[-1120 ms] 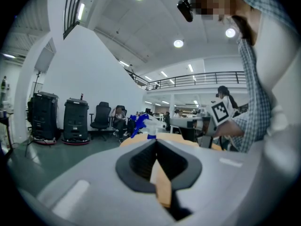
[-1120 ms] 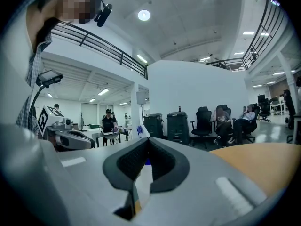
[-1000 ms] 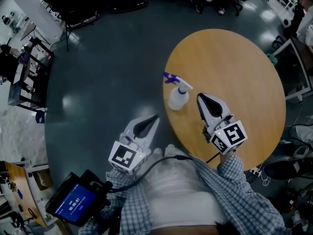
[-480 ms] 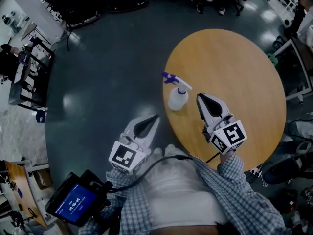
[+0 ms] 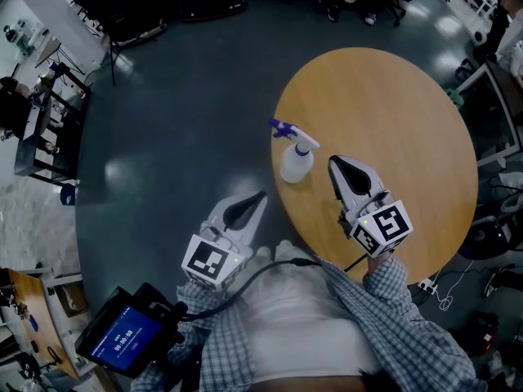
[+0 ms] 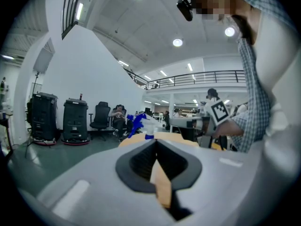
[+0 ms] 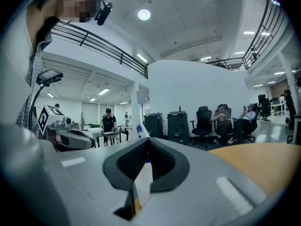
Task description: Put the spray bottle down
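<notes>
At the far left of the head view, a small screen (image 5: 124, 333) with a blue display sits low by the person's checked sleeve (image 5: 200, 345). Just right of it, the left tool (image 5: 249, 207) is held over the dark floor (image 5: 188, 113), off the edge of the table (image 5: 384, 104). It points up and to the right towards that edge. In the left gripper view its two jaws stand together with nothing clamped between them. The tan tabletop and the blue spray head show beyond their tips.

Next comes the spray bottle (image 5: 296, 160). It stands upright on the round wooden table, close to the table's left edge. Its blue-and-white trigger head points left, out over the floor. It lies ahead of both tools and touches neither.

To the right, the right tool (image 5: 343, 170) hovers over the table, near the bottle and a little to its right. Its marker cube (image 5: 382, 229) sits towards the person. The right gripper view shows its jaws closed together and empty. Beyond them are office chairs (image 7: 204, 119) with seated people.
</notes>
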Tool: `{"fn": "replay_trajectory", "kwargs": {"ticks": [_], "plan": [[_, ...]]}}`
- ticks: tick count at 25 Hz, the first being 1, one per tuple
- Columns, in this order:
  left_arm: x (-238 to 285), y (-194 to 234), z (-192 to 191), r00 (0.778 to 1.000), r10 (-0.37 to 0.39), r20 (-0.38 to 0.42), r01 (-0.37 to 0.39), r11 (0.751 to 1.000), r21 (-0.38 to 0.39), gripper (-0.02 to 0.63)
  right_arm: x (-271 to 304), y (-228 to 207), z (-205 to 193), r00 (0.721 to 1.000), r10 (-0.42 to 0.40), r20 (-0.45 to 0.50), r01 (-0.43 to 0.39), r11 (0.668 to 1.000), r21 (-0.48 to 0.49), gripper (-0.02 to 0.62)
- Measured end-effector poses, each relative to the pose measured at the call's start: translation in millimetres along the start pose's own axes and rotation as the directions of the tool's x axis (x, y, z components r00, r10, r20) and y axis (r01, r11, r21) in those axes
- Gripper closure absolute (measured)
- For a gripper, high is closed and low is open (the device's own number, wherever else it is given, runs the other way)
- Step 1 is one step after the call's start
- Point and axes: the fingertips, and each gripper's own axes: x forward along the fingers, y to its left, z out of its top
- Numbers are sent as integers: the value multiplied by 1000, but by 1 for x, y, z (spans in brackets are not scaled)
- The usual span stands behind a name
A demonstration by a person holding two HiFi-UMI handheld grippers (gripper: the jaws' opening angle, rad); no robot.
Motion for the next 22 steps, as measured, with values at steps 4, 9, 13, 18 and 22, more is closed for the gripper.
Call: {"fn": "replay_trajectory", "kwargs": {"ticks": [4, 9, 13, 18, 22], "plan": [[2, -2, 2, 1000, -5, -11, 5, 1000, -1, 604, 0, -1, 0, 1000, -1, -1, 1, 1000, 2, 592], [2, -2, 4, 1000, 0, -19, 0, 1000, -3, 604, 0, -1, 1, 1000, 5, -2, -5, 1000, -5, 592], [3, -3, 3, 1000, -10, -14, 10, 1000, 0, 604, 1, 0, -1, 1000, 8, -6, -8, 1000, -7, 592], [2, -2, 1, 1000, -8, -17, 8, 1000, 0, 604, 2, 1, -1, 1000, 12, -6, -12, 1000, -13, 592], [2, -3, 0, 1000, -9, -17, 9, 1000, -1, 604, 2, 1, -2, 1000, 11, -8, -11, 1000, -15, 592]]}}
